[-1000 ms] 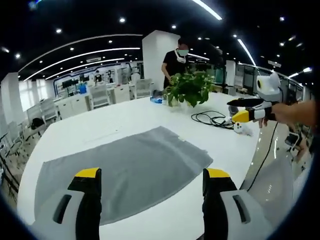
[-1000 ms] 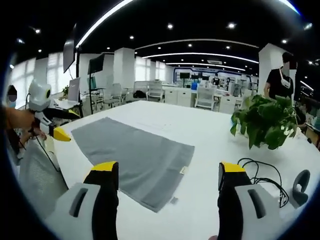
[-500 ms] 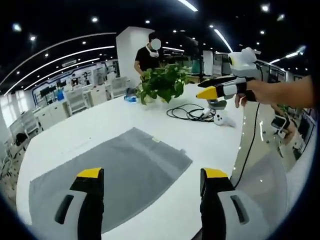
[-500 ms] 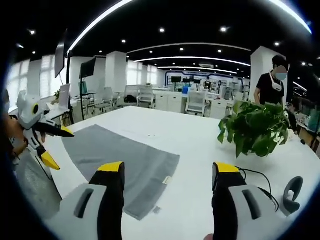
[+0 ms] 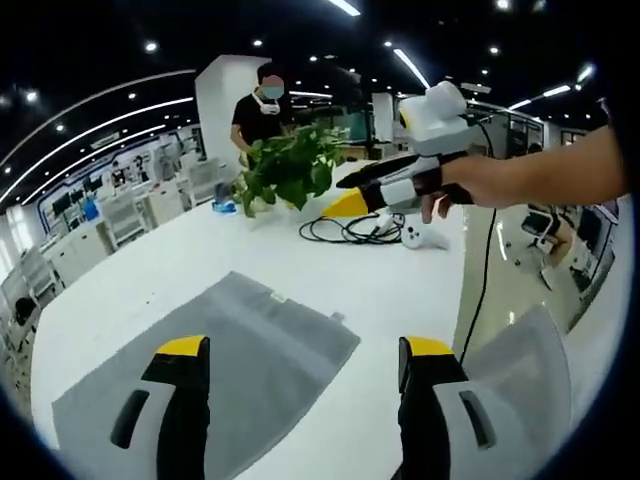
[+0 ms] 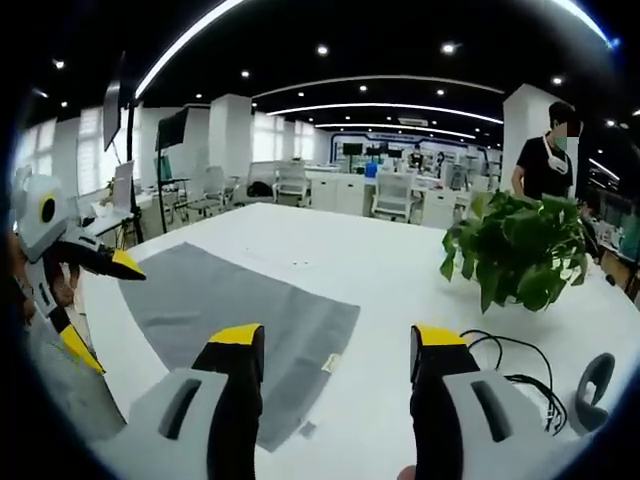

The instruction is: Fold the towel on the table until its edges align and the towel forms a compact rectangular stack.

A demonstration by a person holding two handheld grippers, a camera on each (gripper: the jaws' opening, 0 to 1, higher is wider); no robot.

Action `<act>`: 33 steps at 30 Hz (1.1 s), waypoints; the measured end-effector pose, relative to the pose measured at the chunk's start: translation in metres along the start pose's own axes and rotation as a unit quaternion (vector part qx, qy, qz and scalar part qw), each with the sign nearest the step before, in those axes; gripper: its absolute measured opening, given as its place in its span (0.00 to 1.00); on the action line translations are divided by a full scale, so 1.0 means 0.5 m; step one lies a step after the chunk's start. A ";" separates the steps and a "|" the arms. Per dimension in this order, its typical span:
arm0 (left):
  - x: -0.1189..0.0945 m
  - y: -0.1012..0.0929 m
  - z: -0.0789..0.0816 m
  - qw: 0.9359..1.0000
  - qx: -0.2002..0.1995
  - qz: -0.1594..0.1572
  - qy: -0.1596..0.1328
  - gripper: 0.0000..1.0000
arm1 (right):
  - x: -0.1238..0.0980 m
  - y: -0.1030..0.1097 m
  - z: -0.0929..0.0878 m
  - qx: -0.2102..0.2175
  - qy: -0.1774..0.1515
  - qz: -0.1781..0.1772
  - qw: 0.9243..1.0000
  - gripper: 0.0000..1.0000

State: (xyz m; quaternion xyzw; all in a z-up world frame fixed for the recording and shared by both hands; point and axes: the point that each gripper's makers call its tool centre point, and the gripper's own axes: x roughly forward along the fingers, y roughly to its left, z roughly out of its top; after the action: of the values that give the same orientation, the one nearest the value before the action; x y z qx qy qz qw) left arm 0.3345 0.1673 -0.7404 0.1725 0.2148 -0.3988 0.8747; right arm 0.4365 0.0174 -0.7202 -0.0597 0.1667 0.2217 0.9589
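Note:
A grey towel (image 5: pixel 225 365) lies flat and unfolded on the white table (image 5: pixel 400 290). My left gripper (image 5: pixel 305 350) hovers open above the towel's near edge, with nothing between its jaws. A hand holds my right gripper (image 5: pixel 345 205) in the air over the table's right side, beyond the towel's corner. In the right gripper view the towel (image 6: pixel 230 300) spreads to the left of centre. My right gripper (image 6: pixel 336 338) stands open above the towel's near corner and holds nothing. The left gripper (image 6: pixel 100 305) shows at the far left, with its yellow tips apart.
A potted green plant (image 5: pixel 285 170) stands at the far side of the table, and the plant (image 6: pixel 515 255) is on the right in the right gripper view. A coiled black cable (image 5: pixel 350 228) and a small white device (image 5: pixel 420 237) lie beside the plant. A person (image 5: pixel 262 110) stands behind it.
Both views have swung with the hands. The right gripper now sits larger and further left in the left gripper view. Its own jaws have narrowed slightly. The towel has not moved.

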 end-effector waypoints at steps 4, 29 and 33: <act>0.025 -0.015 -0.007 1.000 0.003 -0.018 0.013 0.77 | 0.021 -0.016 -0.014 0.024 0.005 -0.003 1.000 0.58; 0.190 -0.080 -0.050 0.994 0.015 -0.091 0.064 0.55 | 0.183 -0.079 -0.046 0.084 0.018 0.014 0.996 0.49; 0.213 -0.087 -0.061 0.992 0.016 -0.099 0.071 0.53 | 0.207 -0.084 -0.059 0.088 0.027 0.023 0.996 0.49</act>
State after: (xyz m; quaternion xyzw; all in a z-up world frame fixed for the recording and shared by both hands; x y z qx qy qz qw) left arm 0.3566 0.0880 -0.8266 0.1924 0.2863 -0.4732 0.8106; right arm 0.5342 0.0164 -0.7821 0.0227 0.2124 0.2265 0.9503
